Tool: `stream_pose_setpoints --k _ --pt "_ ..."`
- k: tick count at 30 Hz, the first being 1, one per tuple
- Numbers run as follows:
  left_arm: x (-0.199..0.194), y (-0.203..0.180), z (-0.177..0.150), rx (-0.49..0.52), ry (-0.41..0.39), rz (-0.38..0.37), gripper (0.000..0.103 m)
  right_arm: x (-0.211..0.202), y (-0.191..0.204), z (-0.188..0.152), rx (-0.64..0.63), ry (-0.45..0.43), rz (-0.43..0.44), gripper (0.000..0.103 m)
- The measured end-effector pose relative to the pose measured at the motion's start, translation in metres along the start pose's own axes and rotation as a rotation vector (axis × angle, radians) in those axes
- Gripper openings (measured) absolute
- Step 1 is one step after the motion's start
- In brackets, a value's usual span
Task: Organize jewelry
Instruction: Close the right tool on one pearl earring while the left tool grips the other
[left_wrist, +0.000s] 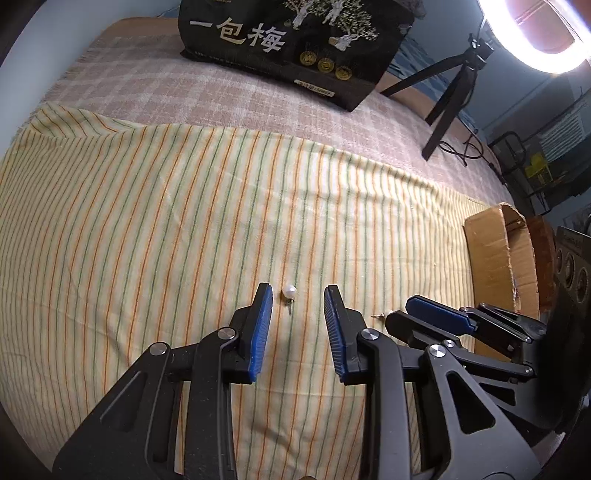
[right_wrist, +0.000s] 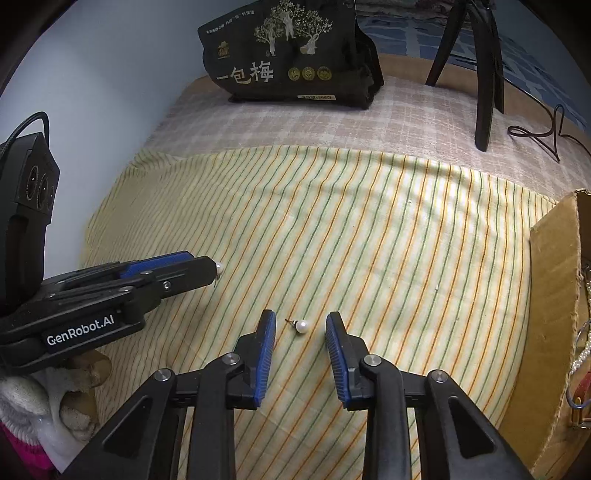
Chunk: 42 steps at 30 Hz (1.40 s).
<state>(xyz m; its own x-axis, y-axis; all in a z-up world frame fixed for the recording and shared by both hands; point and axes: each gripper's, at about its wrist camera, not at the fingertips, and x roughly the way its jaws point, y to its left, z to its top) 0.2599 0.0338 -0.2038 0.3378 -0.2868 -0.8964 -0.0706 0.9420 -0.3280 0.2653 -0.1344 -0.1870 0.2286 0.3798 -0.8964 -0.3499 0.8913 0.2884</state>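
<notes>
Two pearl stud earrings lie on the yellow striped cloth (left_wrist: 184, 221). One pearl earring (left_wrist: 289, 291) sits between the tips of my left gripper (left_wrist: 298, 291), whose blue pads stand apart from it, so the gripper is open. The other pearl earring (right_wrist: 303, 326) lies between the fingers of my right gripper (right_wrist: 301, 318), also open and not touching it. In the right wrist view the left gripper (right_wrist: 205, 263) reaches in from the left with its pearl (right_wrist: 219, 266) peeking past the tip. The right gripper (left_wrist: 397, 313) shows at the right of the left wrist view.
A cardboard box (right_wrist: 554, 295) stands at the cloth's right edge with chains and beads (right_wrist: 581, 350) inside. A black printed bag (right_wrist: 291, 62) stands at the back. Behind on the right are a tripod (right_wrist: 484, 74), a cable (right_wrist: 535, 133) and a ring light (left_wrist: 535, 33).
</notes>
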Motion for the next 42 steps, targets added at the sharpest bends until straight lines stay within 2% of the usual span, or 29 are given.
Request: stream_pose_setpoints --k 5,17,26,33,42 --pt "0.006 0.004 0.003 -0.017 0.008 -0.004 0.025 0.008 0.000 0.004 0.011 0.010 0.008 0.026" --pt "0.016 0.004 0.004 -0.009 0.025 0.003 0.024 0.018 0.006 0.007 -0.019 0.024 -0.018 0.020" --pt "0.018 0.005 0.003 -0.001 0.028 0.022 0.018 0.024 0.015 0.006 -0.062 0.025 -0.065 0.008" --pt "0.022 0.002 0.005 0.016 0.022 0.054 0.007 0.022 0.014 0.005 -0.078 0.023 -0.072 0.008" --pt "0.019 0.001 0.007 0.017 0.005 0.051 0.006 0.021 0.014 0.004 -0.073 0.018 -0.068 0.008"
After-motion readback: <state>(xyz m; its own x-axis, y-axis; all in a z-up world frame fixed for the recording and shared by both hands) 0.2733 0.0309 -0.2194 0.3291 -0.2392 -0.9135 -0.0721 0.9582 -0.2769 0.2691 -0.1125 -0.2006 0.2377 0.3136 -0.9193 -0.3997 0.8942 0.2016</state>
